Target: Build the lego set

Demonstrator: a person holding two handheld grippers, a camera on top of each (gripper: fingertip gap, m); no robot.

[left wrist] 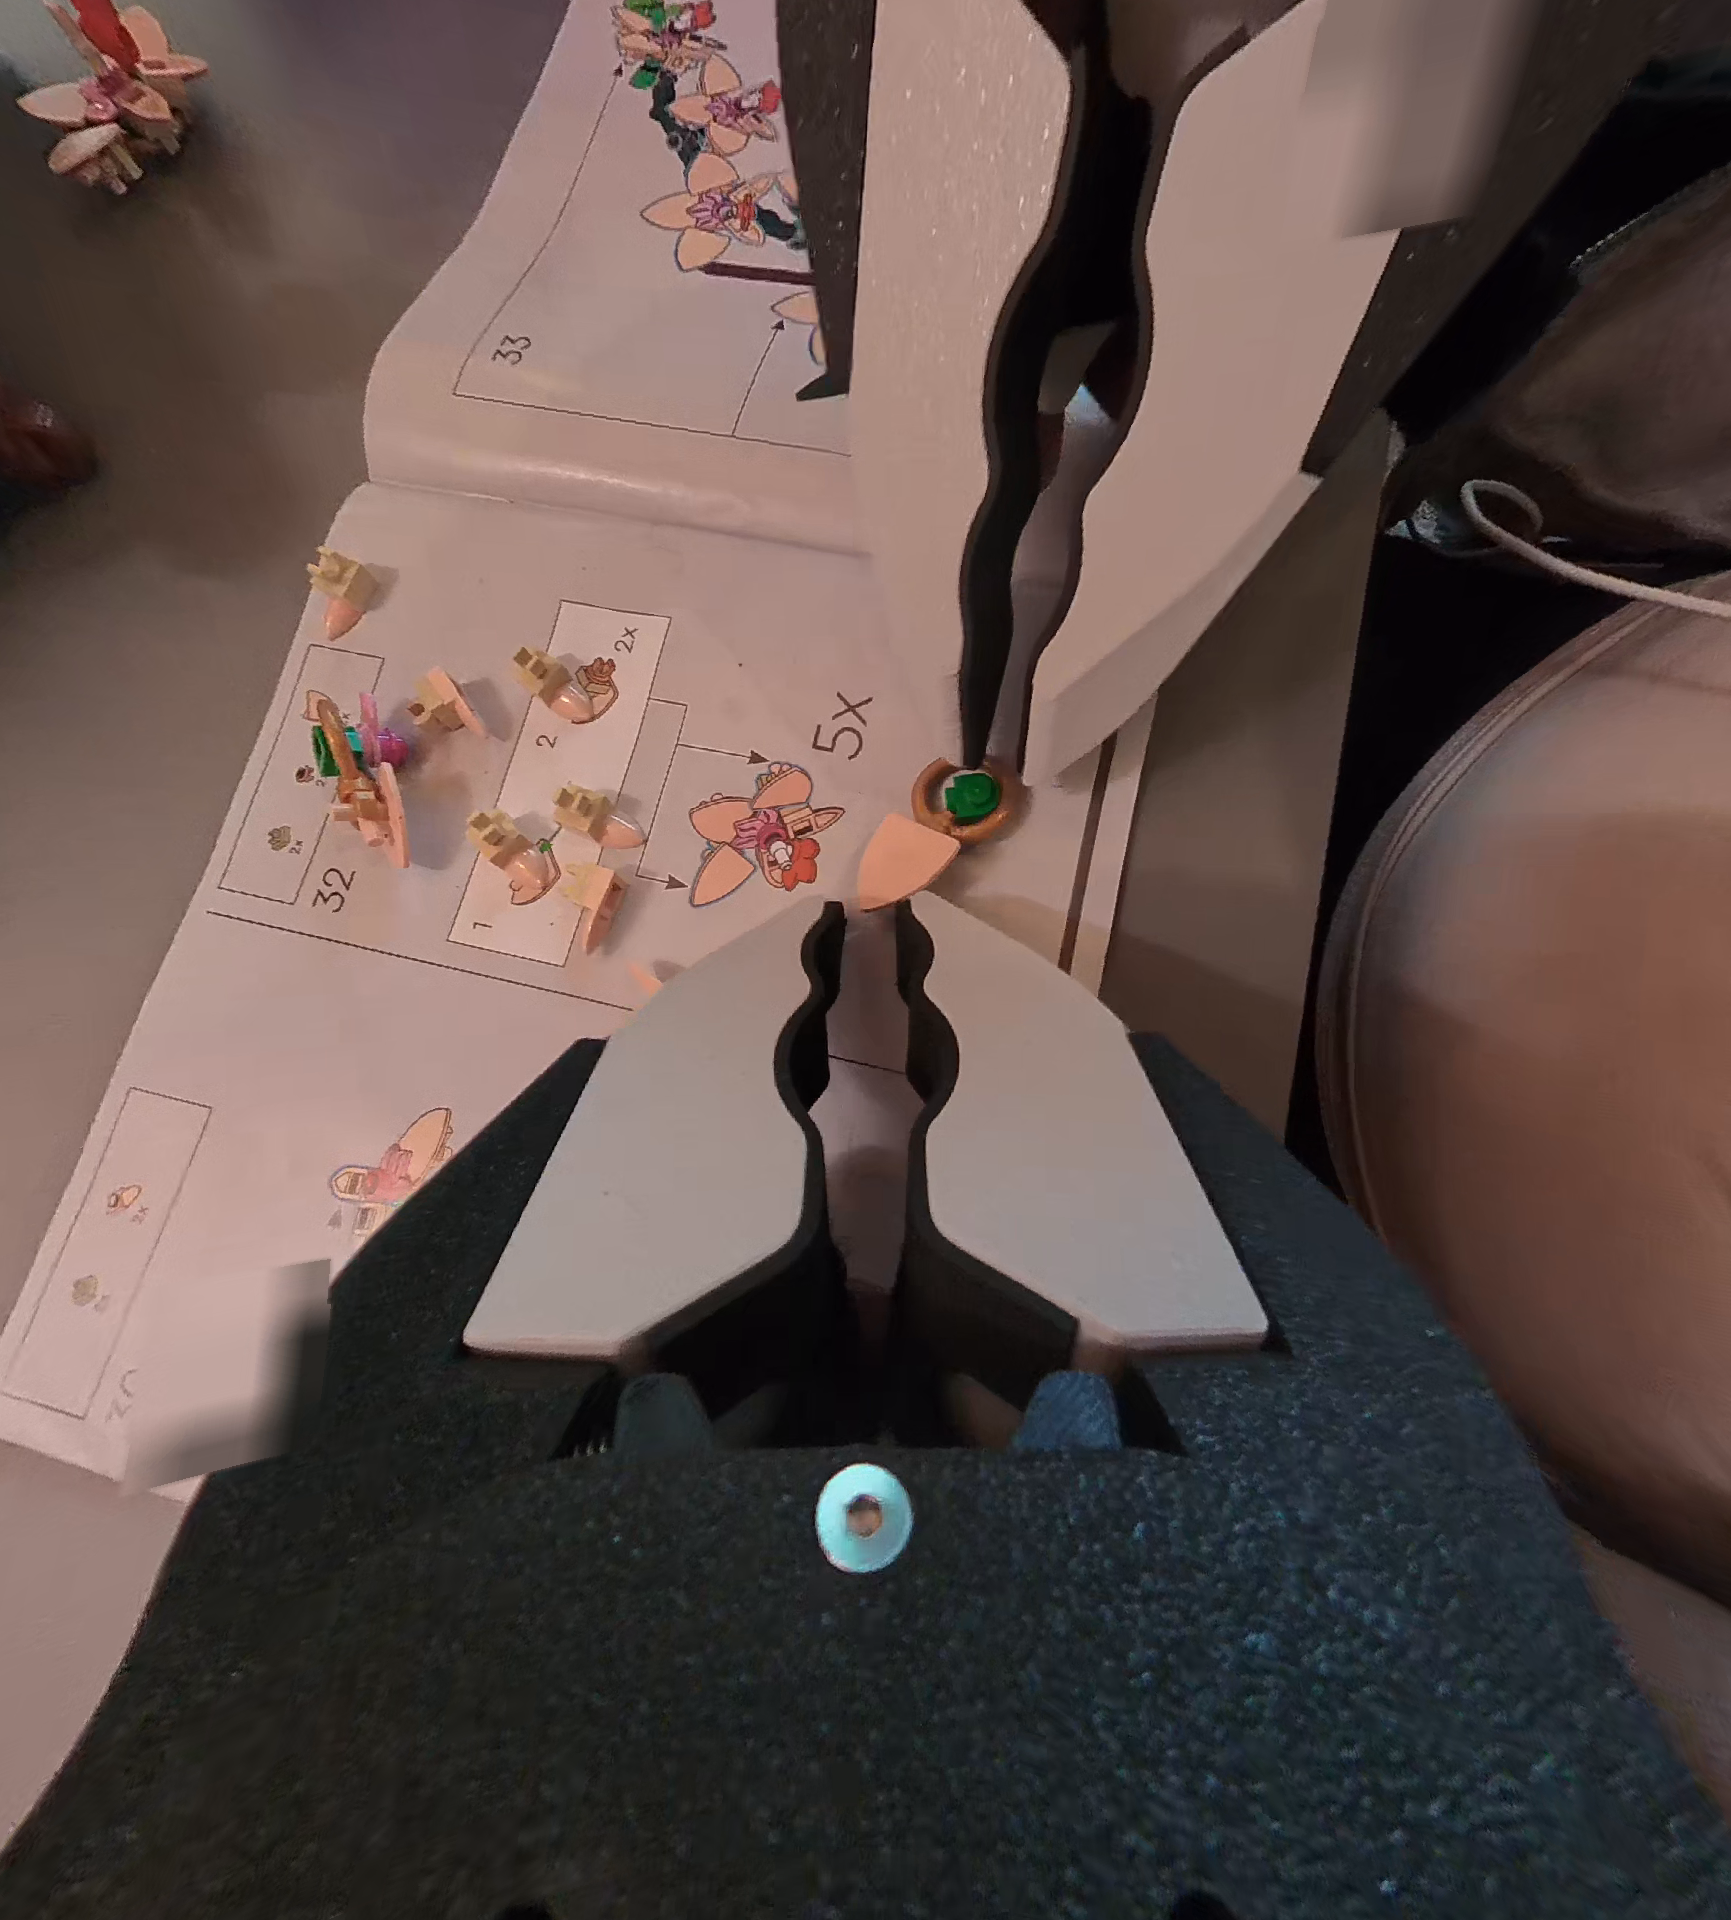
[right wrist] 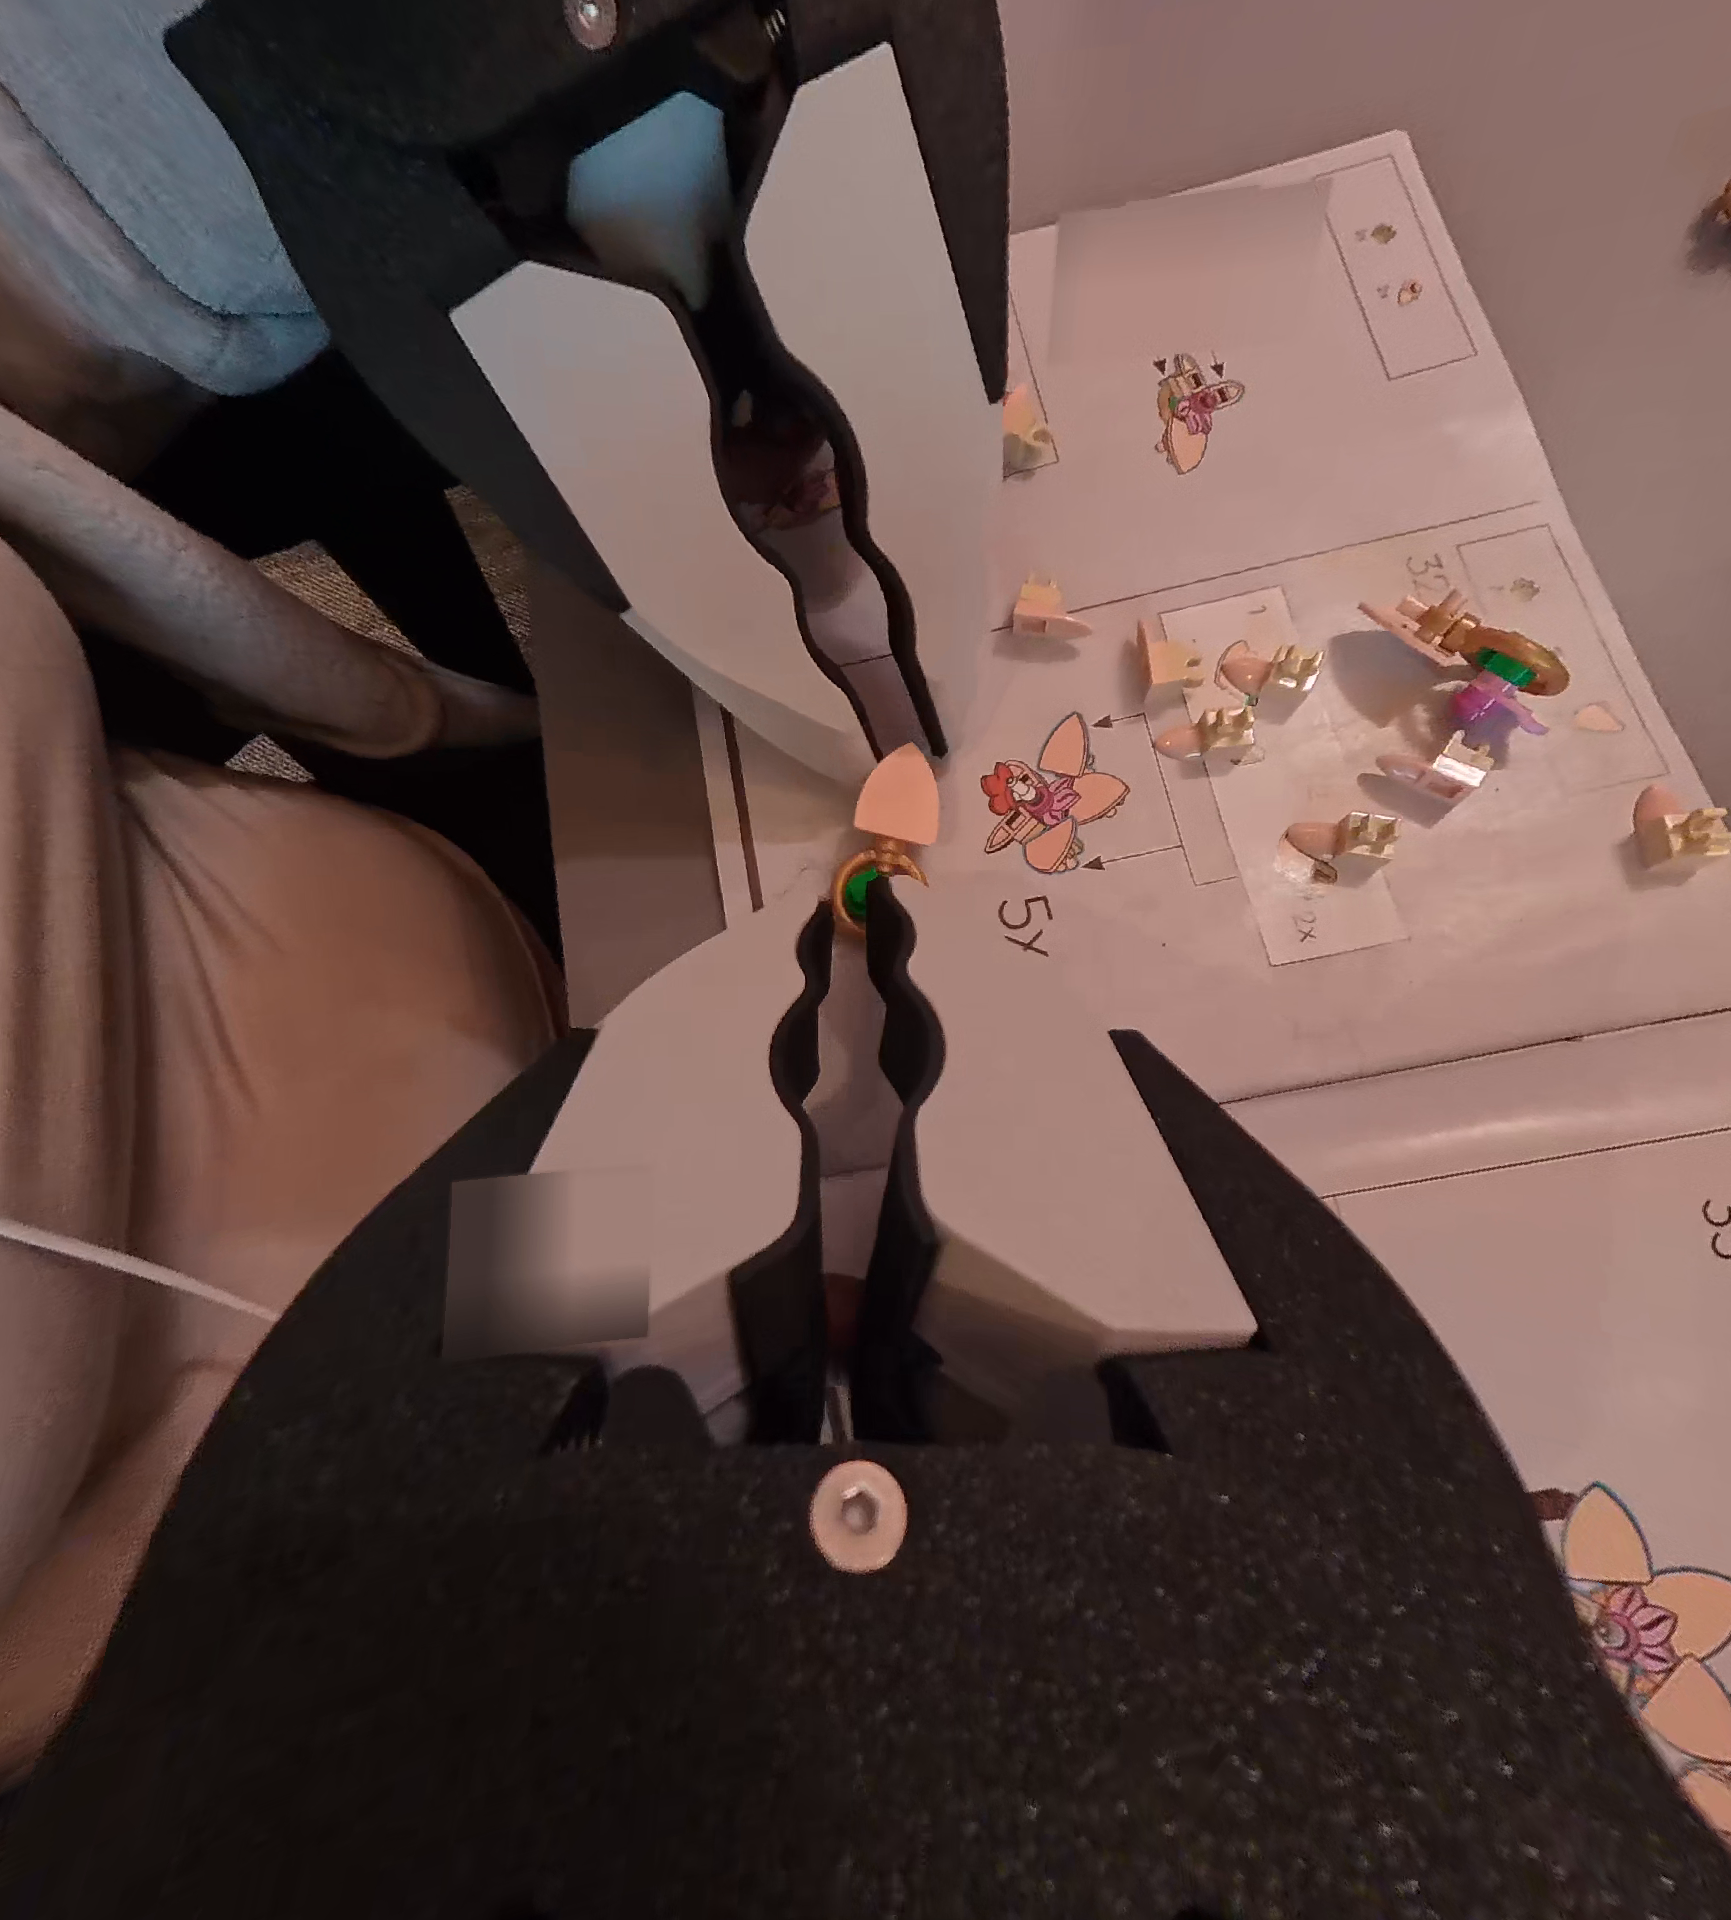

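The left gripper (left wrist: 866,914) fingers, narrow, seemingly pinch the petal (left wrist: 902,860) tip; right gripper (right wrist: 840,920) fingers clamp its gold ring (right wrist: 856,888).

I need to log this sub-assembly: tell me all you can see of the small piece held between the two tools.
The small piece is glossy plastic: a gold ring around a green stud, joined to a flat peach petal. It hangs above the open instruction booklet. The right tool pinches the ring; the left tool meets the petal's tip.

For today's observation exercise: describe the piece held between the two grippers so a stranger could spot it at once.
Find the open instruction booklet. Above its near edge the left gripper and right gripper meet on a gold ring with a green stud and peach petal. It alone is lifted; similar pieces lie loose.
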